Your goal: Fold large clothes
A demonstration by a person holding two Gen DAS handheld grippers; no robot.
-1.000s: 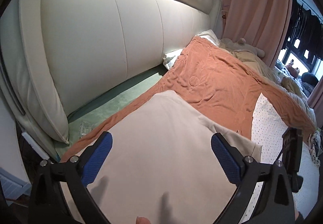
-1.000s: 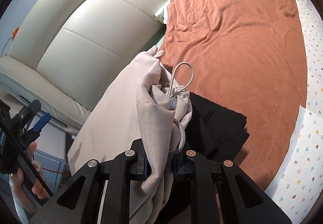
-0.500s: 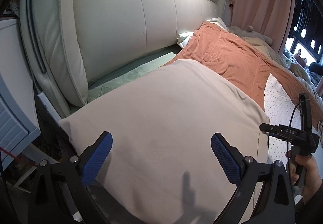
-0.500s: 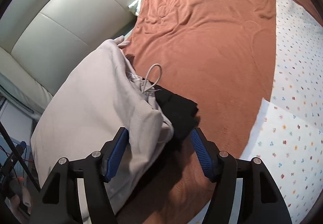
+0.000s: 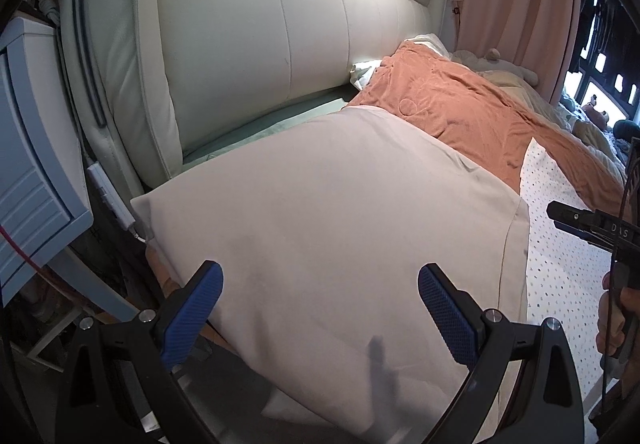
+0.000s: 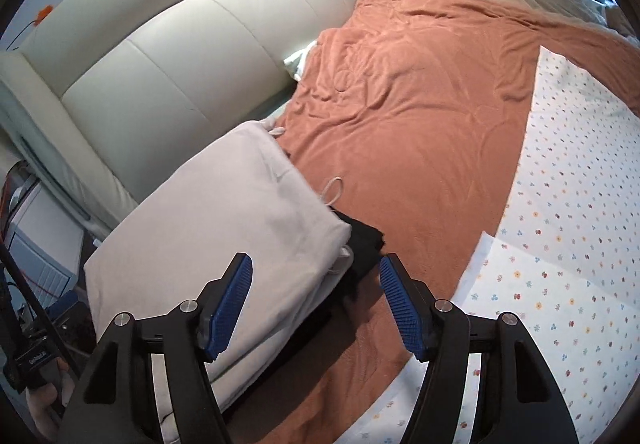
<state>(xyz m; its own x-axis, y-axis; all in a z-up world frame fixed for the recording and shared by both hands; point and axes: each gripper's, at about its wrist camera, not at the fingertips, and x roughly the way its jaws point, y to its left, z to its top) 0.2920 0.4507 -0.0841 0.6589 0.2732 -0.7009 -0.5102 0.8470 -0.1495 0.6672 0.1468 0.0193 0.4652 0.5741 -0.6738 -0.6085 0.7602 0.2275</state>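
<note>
You have one beige garment [image 6: 224, 228] to deal with, folded into a flat rectangle at the corner of the bed, next to the cream headboard [image 5: 248, 55]. One black garment [image 6: 362, 244] peeks out from under its edge on the side away from the headboard, and one white cord loop [image 6: 334, 191] sticks out there too, lying on the orange blanket [image 6: 420, 115]. Your two grippers both hang over the beige garment with nothing between the pads. Your left gripper [image 5: 320, 308] has its jaws spread wide above the flat cloth. Your right gripper [image 6: 316, 300] has just been opening; its jaws now stand apart over the garment's edge and the black garment, pressing on neither. Beyond the orange blanket, farther from the headboard, lies one white dotted sheet [image 6: 568, 203]. A pale blue cabinet [image 5: 28, 171] stands beside the headboard's end, off the bed, with a white cable box [image 5: 110, 195] in the gap between them. A pink curtain [image 5: 516, 3] hangs at the headboard's far end.
</note>
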